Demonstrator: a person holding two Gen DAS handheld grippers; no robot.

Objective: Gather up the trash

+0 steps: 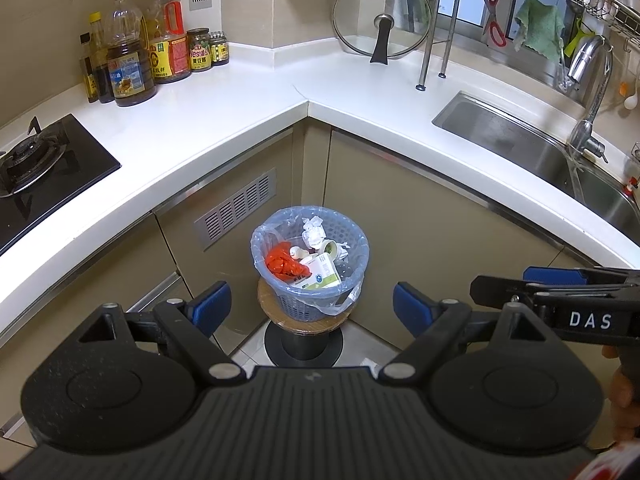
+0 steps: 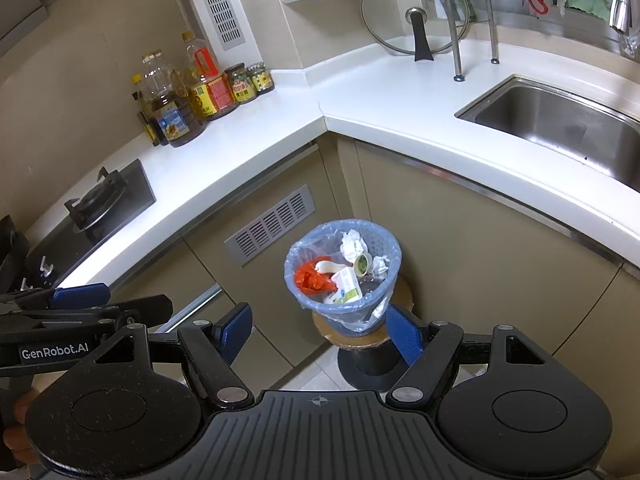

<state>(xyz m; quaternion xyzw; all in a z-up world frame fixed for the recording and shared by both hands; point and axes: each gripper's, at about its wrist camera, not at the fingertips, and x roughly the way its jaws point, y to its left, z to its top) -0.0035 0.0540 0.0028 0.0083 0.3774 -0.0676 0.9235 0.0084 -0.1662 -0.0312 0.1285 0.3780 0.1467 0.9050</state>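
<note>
A blue lattice bin (image 1: 310,276) lined with a thin translucent bag (image 1: 260,236) is seen standing on a small round stool (image 1: 308,320) in the floor corner beneath the white tabletop (image 1: 240,120). Inside, an orange-red plastic wad (image 1: 282,262), a white-and-green carton (image 1: 320,274) and crumpled paper (image 1: 314,230) are visible. The left gripper (image 1: 312,306) and right gripper (image 2: 320,332) are held above and short of the bin, fingers spread wide with nothing between them. The bag is judged light, soft and slippery, easily torn on the lattice. Its folded-over rim is probably best pinched at two opposite sides, gathered inward and lifted straight up, so that nothing is spilled.
</note>
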